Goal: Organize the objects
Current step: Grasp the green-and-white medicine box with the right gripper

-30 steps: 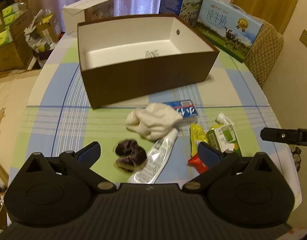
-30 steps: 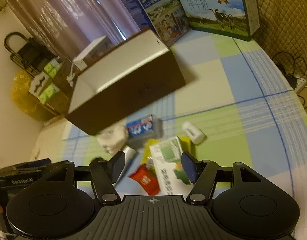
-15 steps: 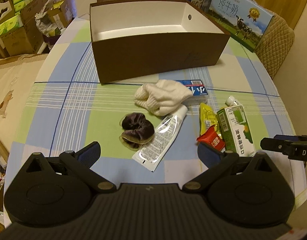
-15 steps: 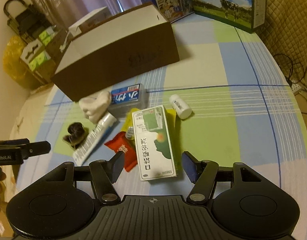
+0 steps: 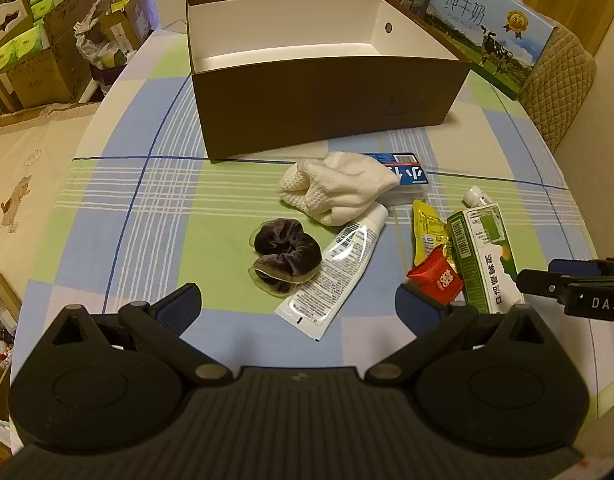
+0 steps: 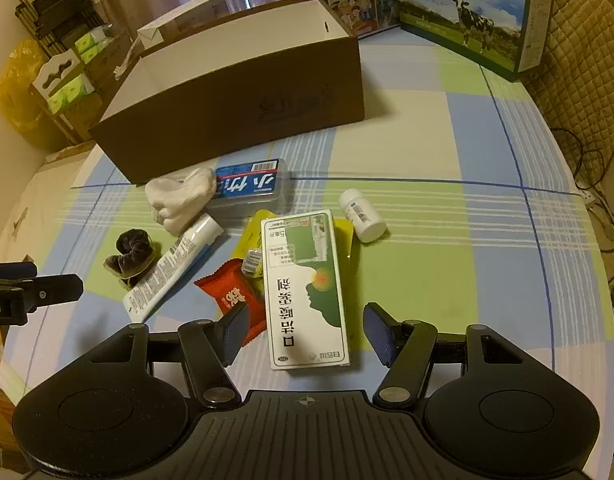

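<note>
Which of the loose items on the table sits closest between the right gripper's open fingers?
The green-and-white carton: its near end lies between the right gripper fingers, untouched. The red packet sits just outside the left finger; the white bottle lies farther back.

Glossy plastic tube (image 5: 335, 264), velvety scrunchie (image 5: 285, 254)

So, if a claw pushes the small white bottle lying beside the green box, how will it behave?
The white bottle lies on its side and looks round, so it would probably roll across the tablecloth. It looks like smooth plastic, possibly slippery to pinch. It seems small and light, so a nudge could send it far.
</note>
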Demonstrator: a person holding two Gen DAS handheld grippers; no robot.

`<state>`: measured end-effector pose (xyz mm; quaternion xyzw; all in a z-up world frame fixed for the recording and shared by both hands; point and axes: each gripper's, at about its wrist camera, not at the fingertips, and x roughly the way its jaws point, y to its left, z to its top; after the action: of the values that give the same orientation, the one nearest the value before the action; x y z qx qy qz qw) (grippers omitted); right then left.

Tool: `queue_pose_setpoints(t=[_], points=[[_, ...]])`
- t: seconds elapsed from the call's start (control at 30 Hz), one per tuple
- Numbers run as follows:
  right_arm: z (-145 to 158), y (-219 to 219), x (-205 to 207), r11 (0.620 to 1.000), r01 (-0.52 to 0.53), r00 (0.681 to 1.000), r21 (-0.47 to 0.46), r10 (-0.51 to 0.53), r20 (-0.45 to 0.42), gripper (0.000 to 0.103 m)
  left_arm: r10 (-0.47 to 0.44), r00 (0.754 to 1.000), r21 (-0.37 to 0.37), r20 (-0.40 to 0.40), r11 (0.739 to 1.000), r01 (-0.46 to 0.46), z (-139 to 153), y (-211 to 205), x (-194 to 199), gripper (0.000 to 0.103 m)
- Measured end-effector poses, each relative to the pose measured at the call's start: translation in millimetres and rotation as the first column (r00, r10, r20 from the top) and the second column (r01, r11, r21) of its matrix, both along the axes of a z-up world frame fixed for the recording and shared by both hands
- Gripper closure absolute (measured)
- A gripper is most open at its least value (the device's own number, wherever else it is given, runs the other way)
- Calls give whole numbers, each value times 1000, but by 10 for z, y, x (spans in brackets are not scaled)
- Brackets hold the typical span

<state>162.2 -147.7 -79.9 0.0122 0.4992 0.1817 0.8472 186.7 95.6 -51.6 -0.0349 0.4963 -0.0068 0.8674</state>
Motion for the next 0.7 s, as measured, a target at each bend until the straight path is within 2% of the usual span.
queue_pose_setpoints(t=[0.7], points=[[-305,138,212,999,-19,1000,-43,20,10,43,28,999,7,-14,1000,-28,-118,205,131,2]])
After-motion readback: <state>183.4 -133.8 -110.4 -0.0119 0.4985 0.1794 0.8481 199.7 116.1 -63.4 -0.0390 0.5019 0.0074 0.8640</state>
